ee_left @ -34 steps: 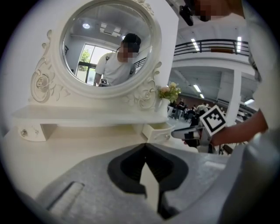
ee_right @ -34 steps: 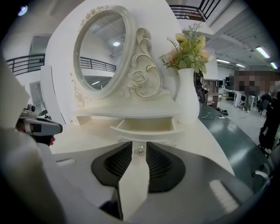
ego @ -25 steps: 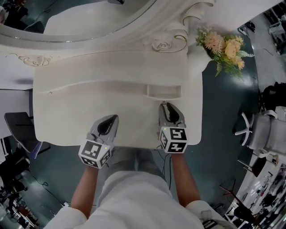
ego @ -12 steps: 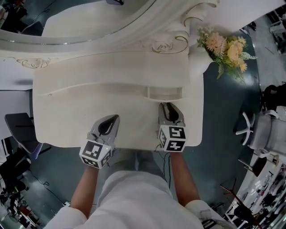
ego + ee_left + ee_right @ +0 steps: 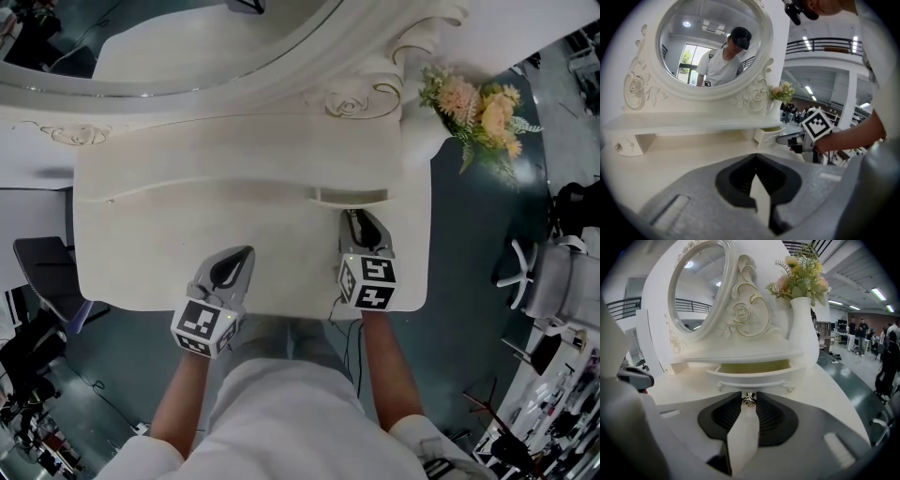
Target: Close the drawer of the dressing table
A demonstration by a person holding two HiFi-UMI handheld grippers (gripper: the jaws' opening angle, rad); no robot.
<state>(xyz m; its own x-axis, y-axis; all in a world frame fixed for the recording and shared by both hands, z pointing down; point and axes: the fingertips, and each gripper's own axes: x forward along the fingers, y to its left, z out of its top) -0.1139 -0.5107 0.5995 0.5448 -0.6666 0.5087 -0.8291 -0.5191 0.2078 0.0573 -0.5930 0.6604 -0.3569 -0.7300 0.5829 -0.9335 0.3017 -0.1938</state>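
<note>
**Part-open drawer, right jaws on its knob**

The small cream wooden drawer (image 5: 754, 372) stands part-open straight ahead of the right gripper (image 5: 749, 397), whose jaws pinch its little silver metal knob (image 5: 749, 401). The drawer likely slides light and rigid. The knob is tiny and smooth, so a square push inward seems safest. A cream shelf (image 5: 740, 355) overhangs just above, and a white ceramic vase of flowers (image 5: 804, 329) stands near, to the right. The left gripper (image 5: 755, 157), jaws pressed together and empty, sits over open cream tabletop (image 5: 187, 244).
</note>
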